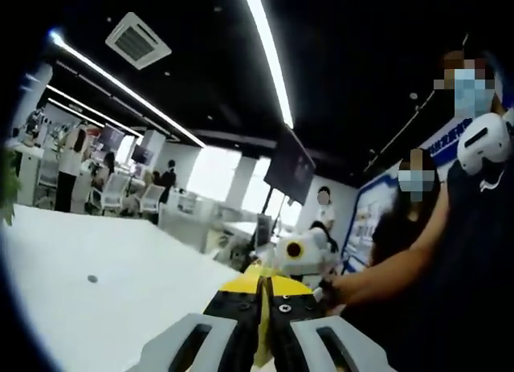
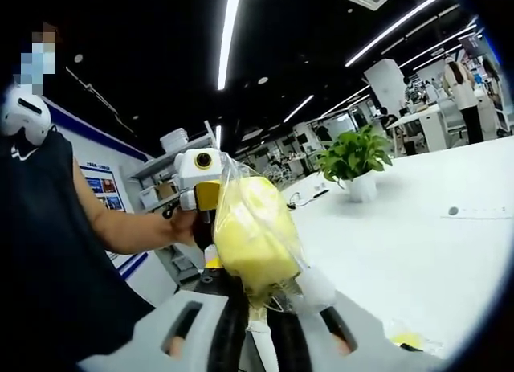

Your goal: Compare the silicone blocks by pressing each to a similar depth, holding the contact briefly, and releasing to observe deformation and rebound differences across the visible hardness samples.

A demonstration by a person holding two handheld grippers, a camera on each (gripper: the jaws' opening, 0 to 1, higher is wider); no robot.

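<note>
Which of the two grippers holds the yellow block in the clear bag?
The right gripper: the bagged yellow block rises from between its fingers. The left gripper has its fingers pressed together, with just a thin yellow strip showing between them.

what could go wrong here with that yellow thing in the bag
1. The yellow block in its clear plastic bag hangs off the white table, pinched in the right gripper; thin film could slip and drop it.
2. The left gripper sits close by, so the two may collide.
</note>
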